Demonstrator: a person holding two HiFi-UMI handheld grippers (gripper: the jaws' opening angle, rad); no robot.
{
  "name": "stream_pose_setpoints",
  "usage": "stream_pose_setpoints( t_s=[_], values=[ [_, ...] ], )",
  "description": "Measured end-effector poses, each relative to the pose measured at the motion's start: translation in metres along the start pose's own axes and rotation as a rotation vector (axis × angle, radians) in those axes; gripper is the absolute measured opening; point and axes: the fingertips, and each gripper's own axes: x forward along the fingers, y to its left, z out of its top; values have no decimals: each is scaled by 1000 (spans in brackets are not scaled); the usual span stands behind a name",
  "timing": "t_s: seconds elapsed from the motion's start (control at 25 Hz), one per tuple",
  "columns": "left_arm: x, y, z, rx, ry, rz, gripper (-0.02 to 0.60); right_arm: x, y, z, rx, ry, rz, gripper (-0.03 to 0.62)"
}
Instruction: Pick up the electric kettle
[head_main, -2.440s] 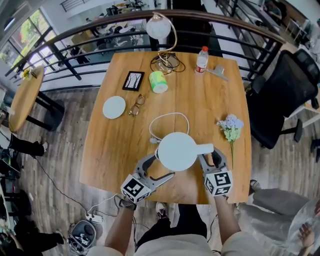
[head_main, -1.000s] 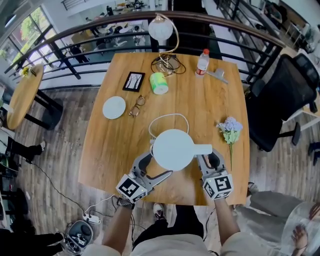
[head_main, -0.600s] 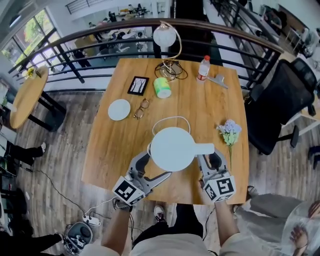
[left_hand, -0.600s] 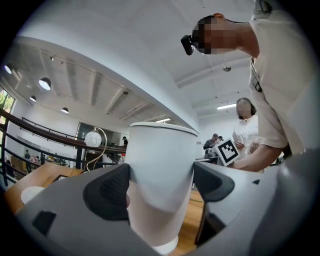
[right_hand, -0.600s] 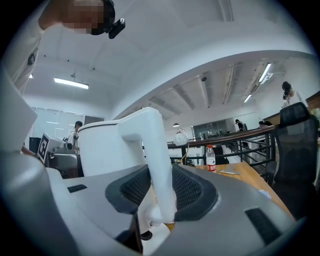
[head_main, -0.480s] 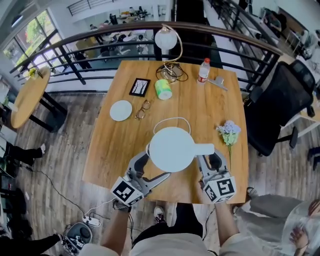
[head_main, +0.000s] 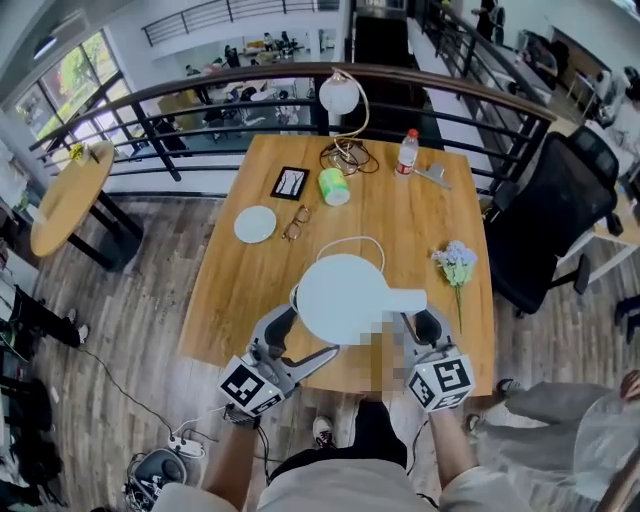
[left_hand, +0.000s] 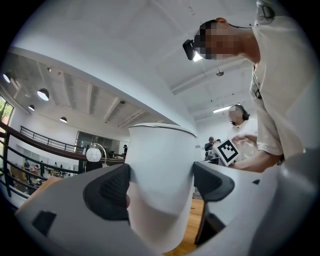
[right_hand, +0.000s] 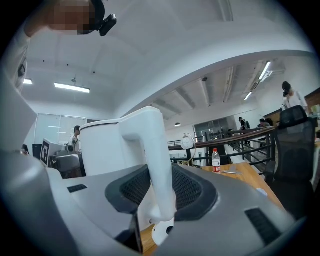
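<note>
Electric kettle sits over the near edge of the table, caught between both claws. Left claw is clenched on the kettle's white body, pads pressed to either side. Right claw is clamped on the kettle's handle. Flowers lie at the table's right edge. Plate and glasses are on the table's left half. Lamp is at the table's far edge.

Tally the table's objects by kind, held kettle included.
White electric kettle: 1
White round coaster: 1
Dark-rimmed eyeglasses: 1
Black picture frame: 1
Green cup: 1
White globe lamp: 1
Clear plastic bottle: 1
Grey metal piece: 1
Pale flower bunch: 1
White cable loop: 1
Total: 10
</note>
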Motion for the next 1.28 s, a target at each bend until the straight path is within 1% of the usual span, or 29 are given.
stream_pose_setpoints(
  t_s=[0.16,0.36,0.56,0.92,1.28],
  values=[
    [-10,-14,16,13,-11,-8,391,-16,12,12,7,0,-7,126],
    [-26,-30,35,37,-23,-22,391,-36,32,27,-13,0,2,127],
    [-45,-43,52,43,-40,-18,391,-50,52,31,14,6,4,127],
    [-63,-55,63,42,-68,-13,391,-63,71,42,-6,0,-10,127],
    [-66,-62,68,59,-80,-26,391,-72,74,44,15,-11,-24,127]
  ],
)
